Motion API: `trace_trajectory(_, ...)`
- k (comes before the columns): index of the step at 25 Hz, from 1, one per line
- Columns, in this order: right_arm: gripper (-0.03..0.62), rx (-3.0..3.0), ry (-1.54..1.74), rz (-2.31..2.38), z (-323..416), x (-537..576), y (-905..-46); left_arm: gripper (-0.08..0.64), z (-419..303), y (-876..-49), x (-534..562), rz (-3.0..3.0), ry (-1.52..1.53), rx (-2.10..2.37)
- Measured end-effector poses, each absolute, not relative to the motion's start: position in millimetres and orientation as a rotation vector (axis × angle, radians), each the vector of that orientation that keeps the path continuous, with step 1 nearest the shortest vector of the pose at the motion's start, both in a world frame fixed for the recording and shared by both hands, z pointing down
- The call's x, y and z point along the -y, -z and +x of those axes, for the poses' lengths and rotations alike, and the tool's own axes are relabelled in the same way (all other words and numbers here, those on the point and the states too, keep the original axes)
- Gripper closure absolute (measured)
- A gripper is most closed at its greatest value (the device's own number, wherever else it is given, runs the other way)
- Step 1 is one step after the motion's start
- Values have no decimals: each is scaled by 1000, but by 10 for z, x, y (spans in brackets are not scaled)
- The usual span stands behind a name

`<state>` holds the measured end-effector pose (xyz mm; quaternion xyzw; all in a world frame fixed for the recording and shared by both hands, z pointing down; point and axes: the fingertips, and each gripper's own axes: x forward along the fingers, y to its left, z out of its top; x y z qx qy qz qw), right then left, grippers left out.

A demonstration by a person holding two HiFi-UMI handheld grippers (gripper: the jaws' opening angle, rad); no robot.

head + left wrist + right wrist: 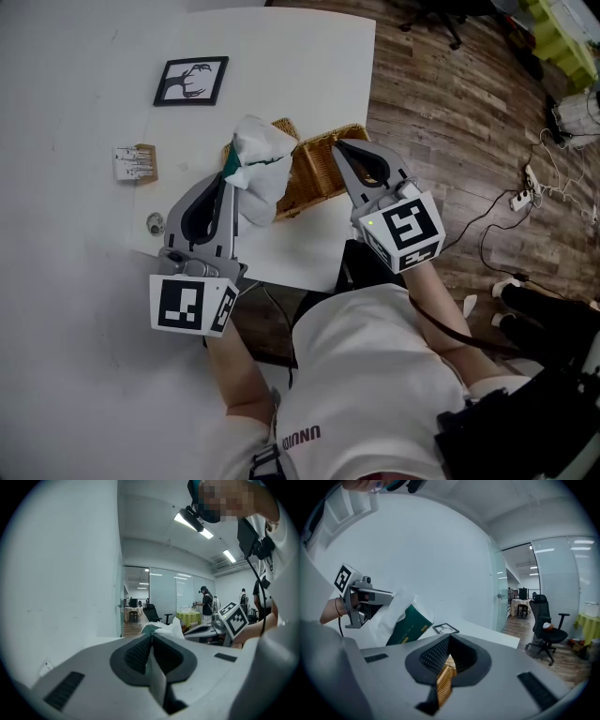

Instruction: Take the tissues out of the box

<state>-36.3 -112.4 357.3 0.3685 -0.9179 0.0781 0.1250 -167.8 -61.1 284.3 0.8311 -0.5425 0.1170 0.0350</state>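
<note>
Left tool (228,180): jaws almost together, clamped on a thin white tissue (258,167). The left gripper view shows the sheet pinched edge-on between the pads.

Right tool (337,147): jaws closed on the rim of the wicker basket (314,173). Weave shows between the pads in its own view.

Green tissue pack (408,626): in the head view it sits mid-frame at the left end of the basket on the white tabletop (300,66), mostly buried under bunched tissue, with only a green sliver showing. In the right gripper view it is left of centre and tilted, with its long axis running from lower left to upper right. Tissue spills from its upper-left side toward the left tool. The pack looks raised off the basket along with the tissue, but the underside is hidden, so this is unconfirmed.

Step in hand (judgement): drawing the sheet free of the pack.
- Nothing grips the pack itself, since the right tool only steadies the basket.
- Pull steadily, in line with the opening, so the sheet slides out rather than hauling the pack along.
- Keep the grip on bulk tissue, not a corner, to avoid tearing.
- If the pack rides up, the pack itself needs pinning down instead.
</note>
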Motion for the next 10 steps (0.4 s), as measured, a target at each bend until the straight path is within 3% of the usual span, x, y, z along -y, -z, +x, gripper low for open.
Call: trace_trajectory(10, 574, 2672, -233, 1072, -367, 1132, -3586, 535, -1671, -2838, 620, 2561, -360, 1662)
